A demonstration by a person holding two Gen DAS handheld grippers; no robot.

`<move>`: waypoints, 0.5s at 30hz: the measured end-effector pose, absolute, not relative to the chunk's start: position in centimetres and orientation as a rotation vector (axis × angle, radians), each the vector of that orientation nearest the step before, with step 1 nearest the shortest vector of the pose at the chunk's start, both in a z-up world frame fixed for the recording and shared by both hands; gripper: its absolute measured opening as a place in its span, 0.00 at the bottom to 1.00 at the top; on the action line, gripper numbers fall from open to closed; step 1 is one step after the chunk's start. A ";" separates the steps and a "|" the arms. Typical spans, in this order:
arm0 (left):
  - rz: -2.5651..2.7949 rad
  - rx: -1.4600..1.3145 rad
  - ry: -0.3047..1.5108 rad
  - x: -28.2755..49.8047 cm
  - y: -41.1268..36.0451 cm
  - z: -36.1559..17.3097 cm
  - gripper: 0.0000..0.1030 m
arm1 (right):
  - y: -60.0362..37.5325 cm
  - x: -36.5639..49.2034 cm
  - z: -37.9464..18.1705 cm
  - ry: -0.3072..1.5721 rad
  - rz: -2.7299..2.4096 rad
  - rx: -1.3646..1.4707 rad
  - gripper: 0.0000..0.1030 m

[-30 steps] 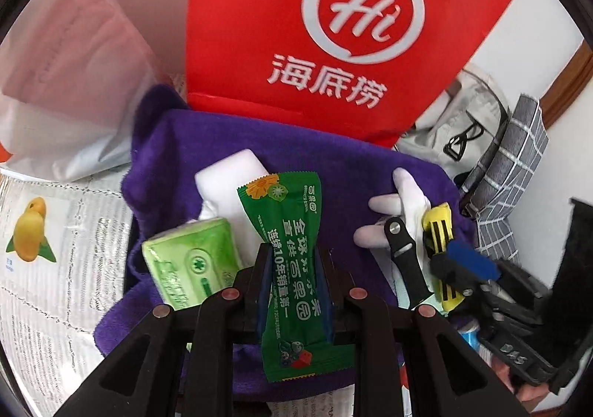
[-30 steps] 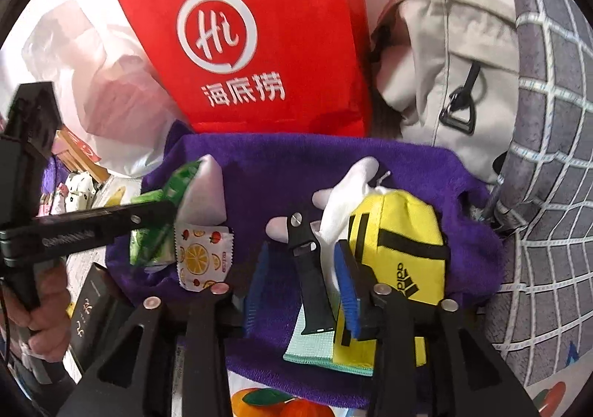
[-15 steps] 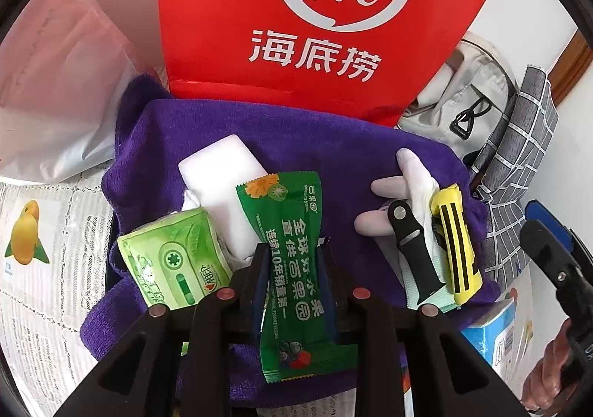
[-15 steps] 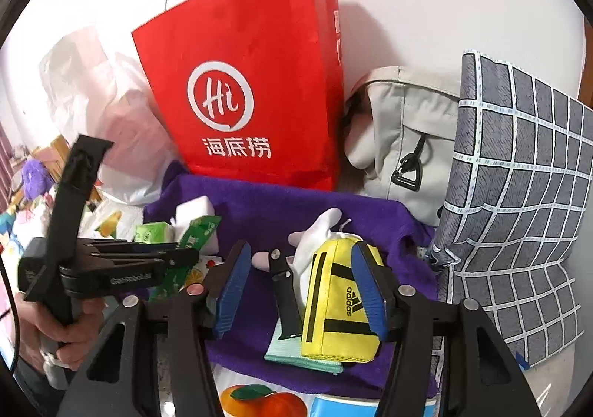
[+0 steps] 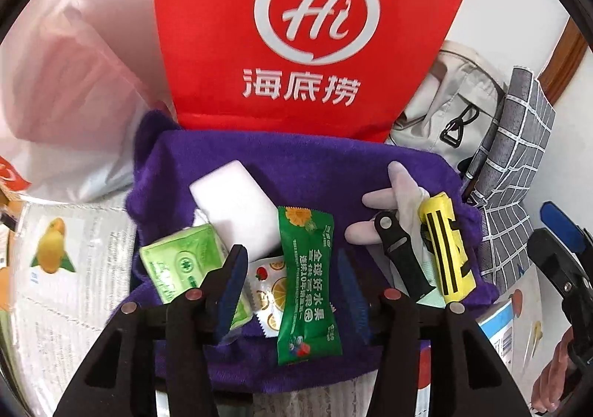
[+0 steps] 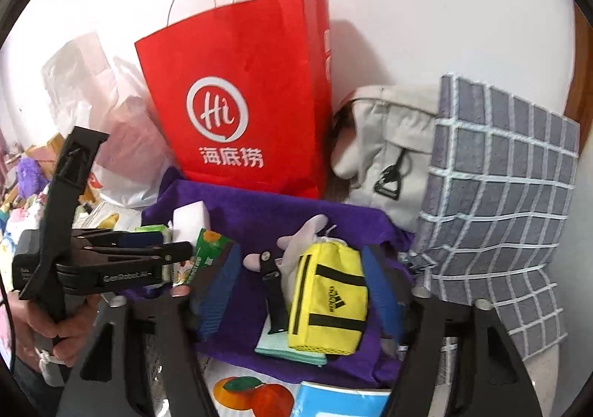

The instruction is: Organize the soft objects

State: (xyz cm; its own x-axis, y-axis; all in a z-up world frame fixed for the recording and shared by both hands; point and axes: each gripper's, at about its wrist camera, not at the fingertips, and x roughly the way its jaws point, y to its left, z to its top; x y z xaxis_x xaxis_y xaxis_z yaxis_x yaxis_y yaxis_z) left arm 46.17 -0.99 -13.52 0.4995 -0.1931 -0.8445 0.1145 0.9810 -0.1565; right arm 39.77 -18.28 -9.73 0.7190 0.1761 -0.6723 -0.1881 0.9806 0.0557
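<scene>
1. Your left gripper (image 5: pixel 292 281) has just been opening; its blue pads stand apart on either side of the green snack packet (image 5: pixel 307 287), which lies flat on the purple towel (image 5: pixel 333 165) with no pad pressing on it
2. Your right gripper (image 6: pixel 304 291) has just been opening too, and its jaws now stand wide, framing the yellow pouch (image 6: pixel 328 300) without touching it; the pouch rests on a mint cloth (image 6: pixel 285 346) on the towel
3. Just beside the green packet, to its left in the left wrist view, you have a small fruit-print sachet (image 5: pixel 268 291) and a light green tissue pack (image 5: pixel 185 268), both partly under the left finger
4. Past those lies a white foam block (image 5: pixel 237 205), with the tissue pack and the green packet overlapping its near edge
5. Left of the pouch you see a black strap (image 5: pixel 402 257) lying over a white glove (image 5: pixel 393 194)
6. At the back of the towel stands a red paper bag (image 6: pixel 244 109) against the wall, a beige bag (image 6: pixel 385 146) and a grey checked cushion (image 6: pixel 500 202) to its right, a clear plastic bag (image 5: pixel 66 90) to its left
</scene>
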 end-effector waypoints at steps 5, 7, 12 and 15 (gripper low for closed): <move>-0.122 -0.027 0.949 43.6 -0.6 -10.8 0.59 | -18.5 37.8 -9.3 0.800 0.228 0.032 0.76; -0.106 -0.023 0.942 42.4 -0.4 -10.4 0.61 | -18.4 36.4 -8.9 0.805 0.211 0.005 0.76; -0.127 -0.024 0.949 37.8 -0.3 -9.2 0.62 | -19.1 32.3 -7.7 0.808 0.187 0.008 0.76; -0.127 -0.025 0.919 34.1 -0.2 -7.6 0.72 | -19.1 29.7 -7.2 0.821 0.184 0.026 0.76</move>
